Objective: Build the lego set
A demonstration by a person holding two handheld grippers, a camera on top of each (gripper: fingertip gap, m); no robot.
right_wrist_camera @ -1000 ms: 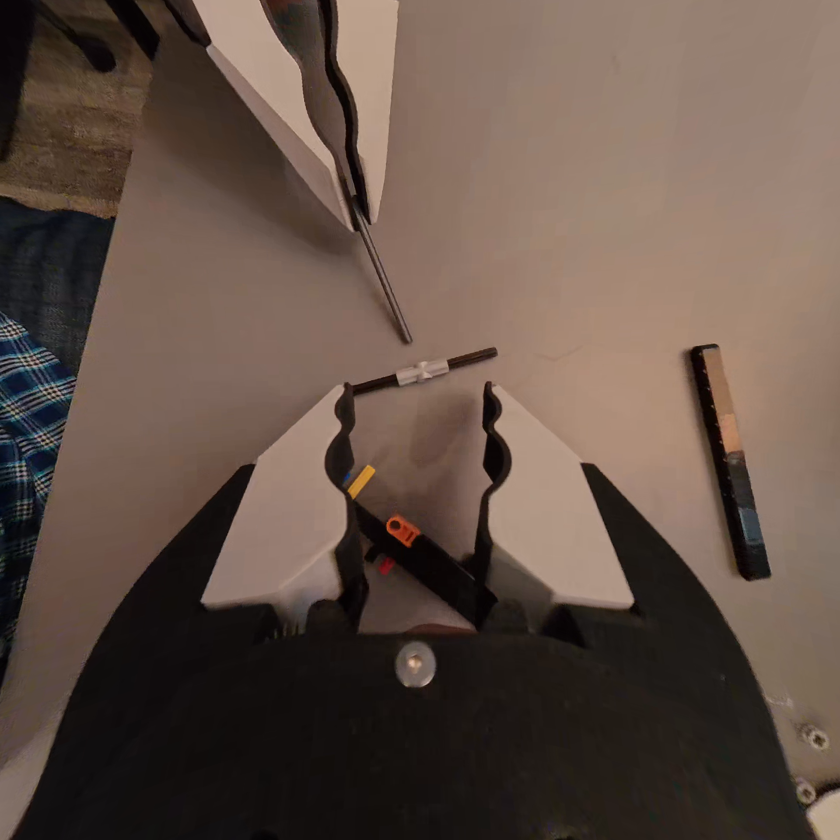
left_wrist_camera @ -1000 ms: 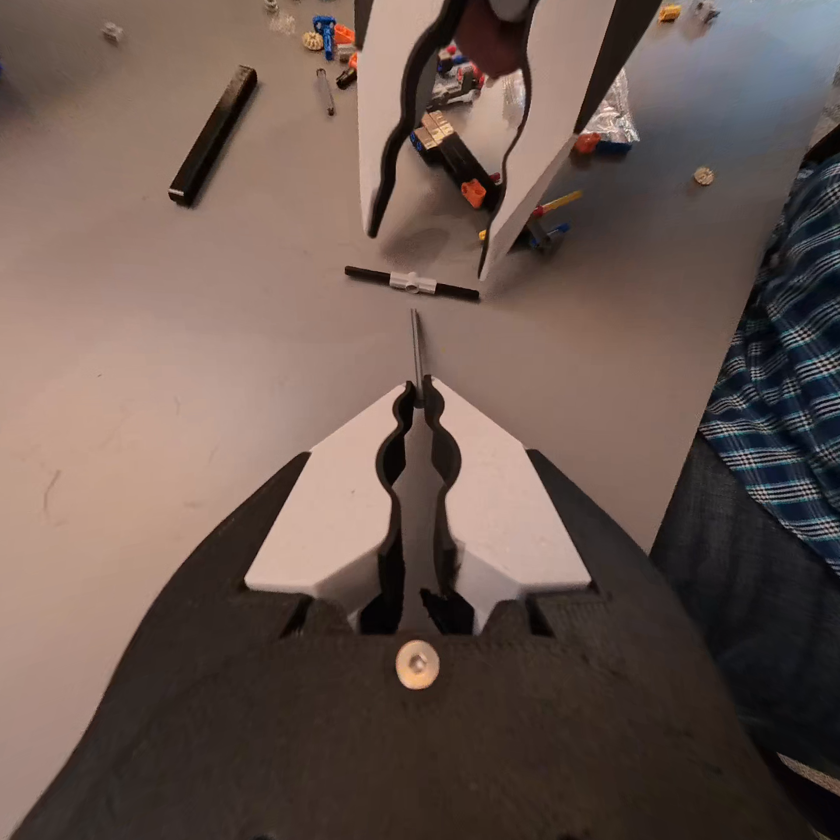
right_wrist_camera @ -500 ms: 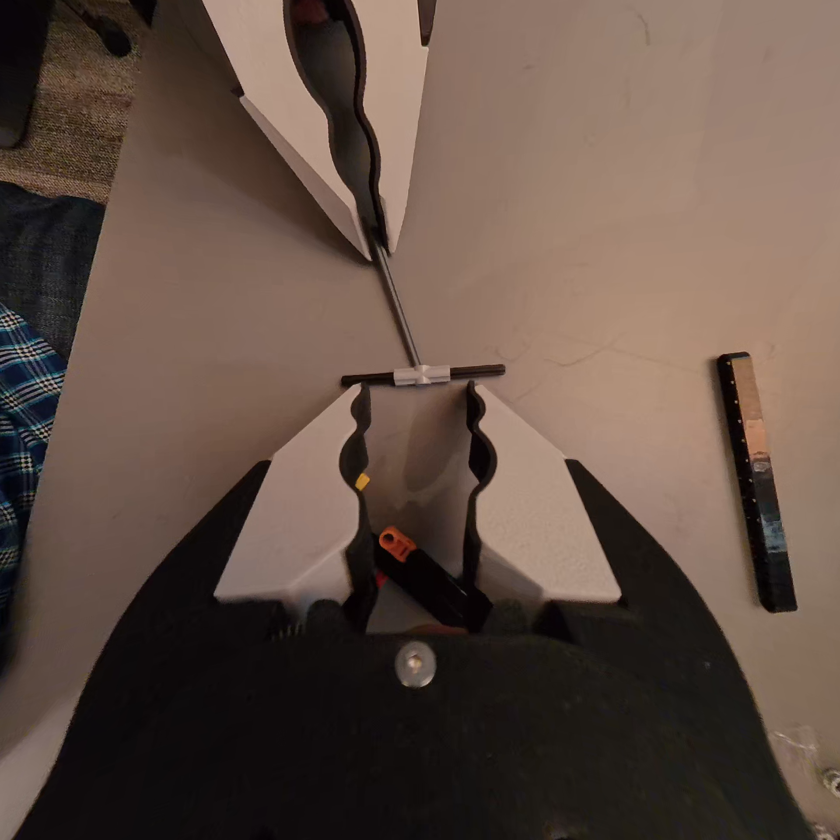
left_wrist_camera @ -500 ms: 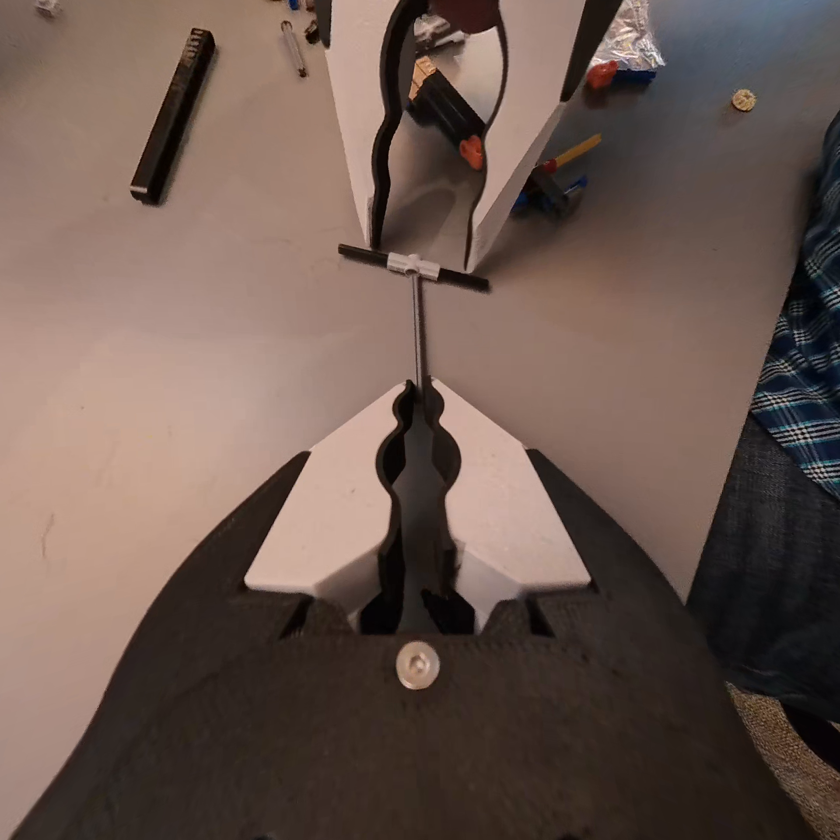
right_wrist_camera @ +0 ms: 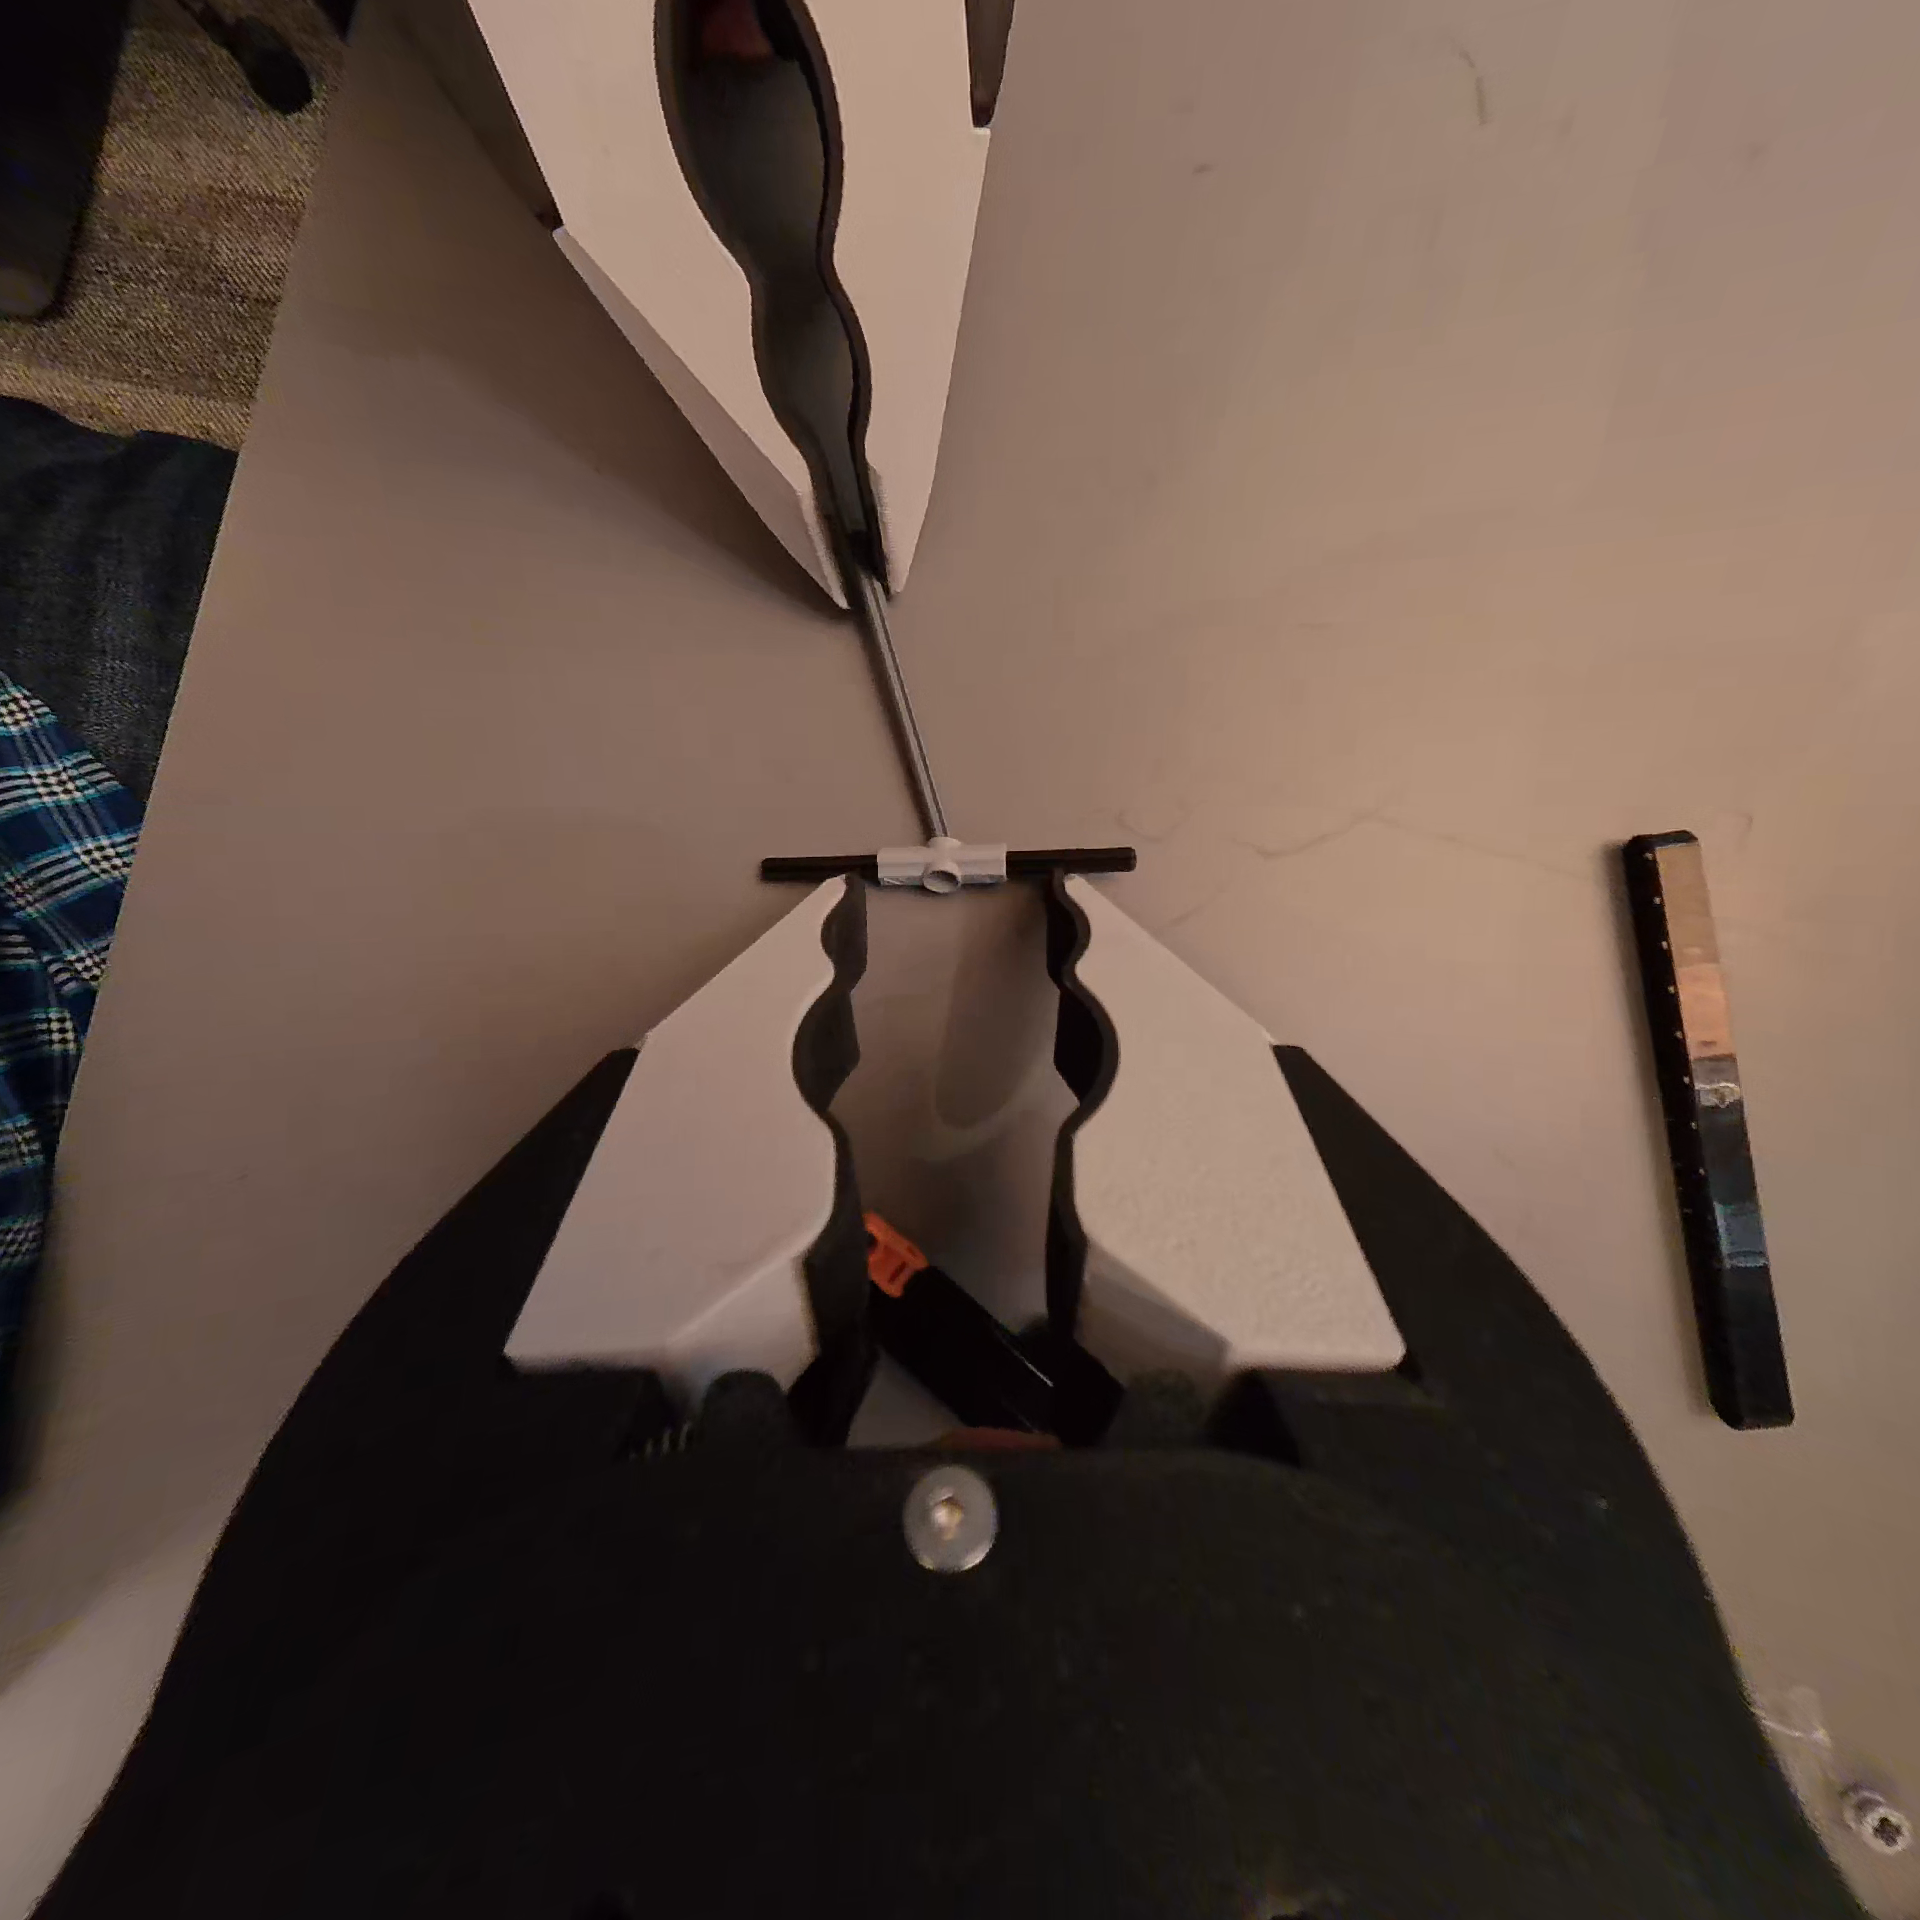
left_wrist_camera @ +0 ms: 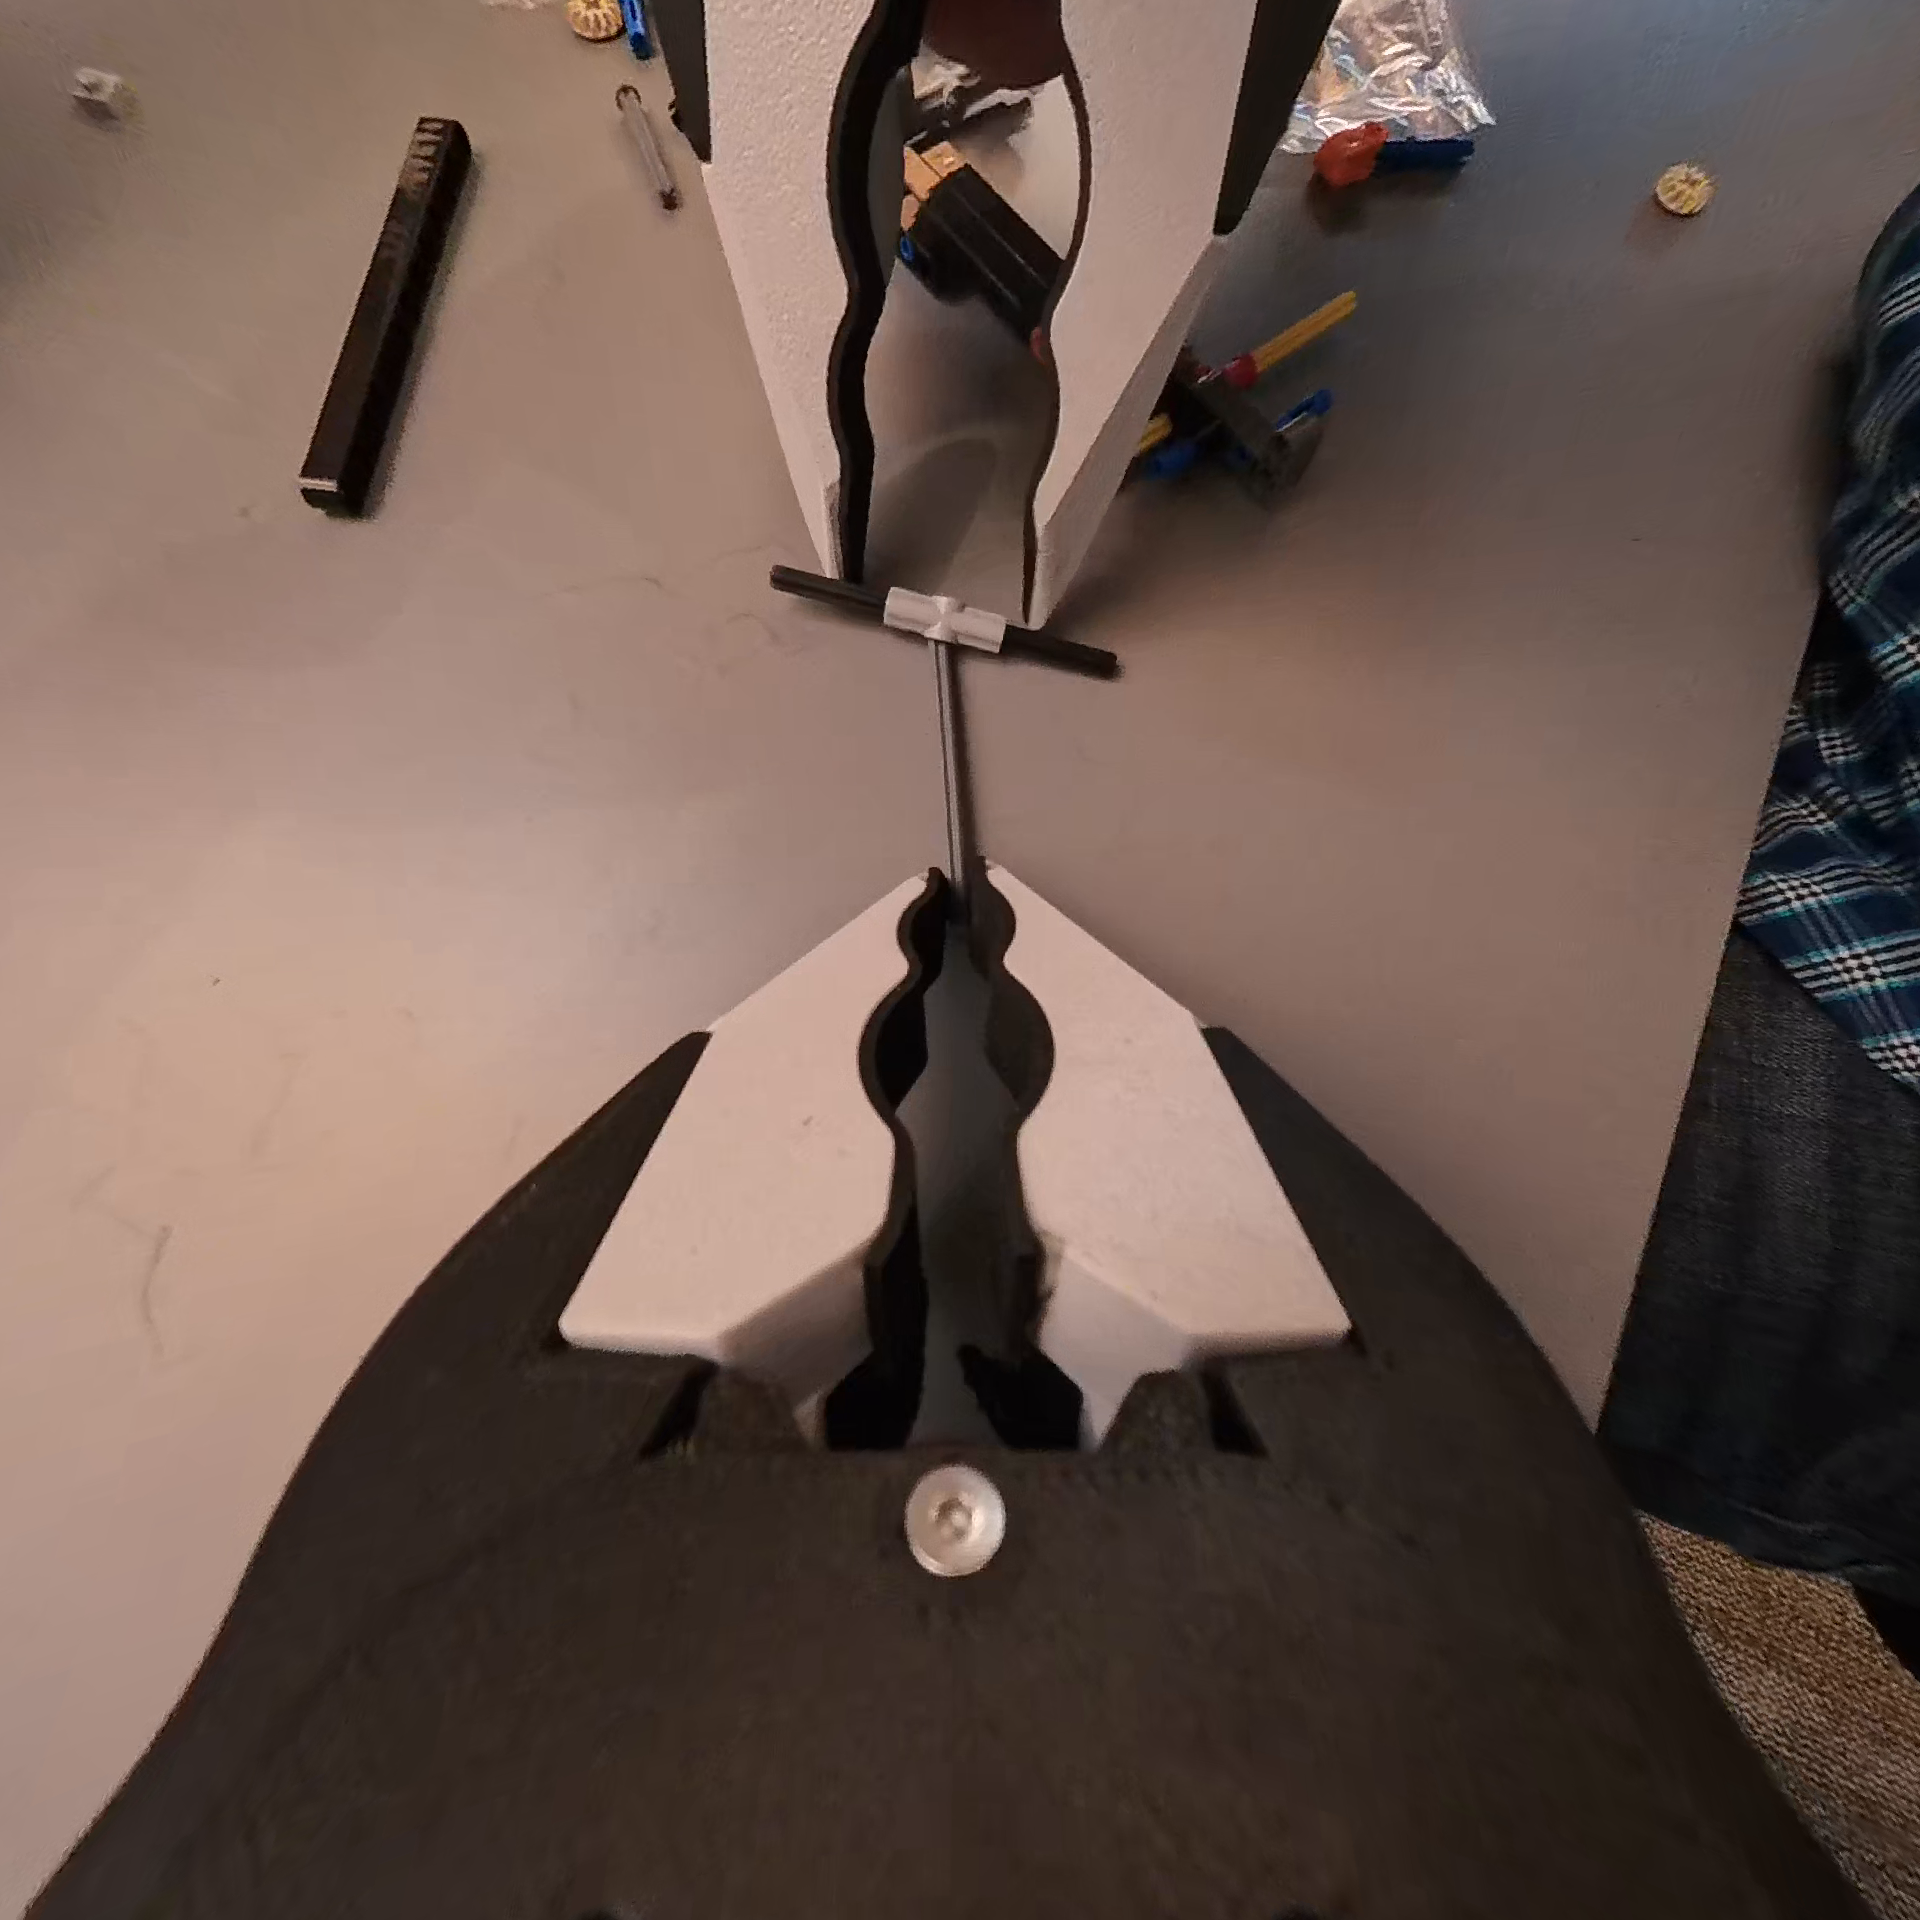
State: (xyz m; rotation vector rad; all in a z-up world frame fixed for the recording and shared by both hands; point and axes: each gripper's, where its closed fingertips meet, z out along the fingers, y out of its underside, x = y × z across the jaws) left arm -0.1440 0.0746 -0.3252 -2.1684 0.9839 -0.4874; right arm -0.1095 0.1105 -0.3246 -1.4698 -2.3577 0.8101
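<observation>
At mid-frame, the left tool was clenched on a thin grey axle whose far end met the light grey connector on a black axle lying on the table. The right tool stood released, its tips against that black axle.

Grey axle: near end hidden between the left gripper fingertips; depth of grip not visible.

Black assembly with orange piece: seen only through the gap behind the right gripper fingers, mostly covered by the gripper body.

Clear bag beyond the right gripper: cut by the top edge.

Small round part at the lower right corner: too small to identify.
</observation>
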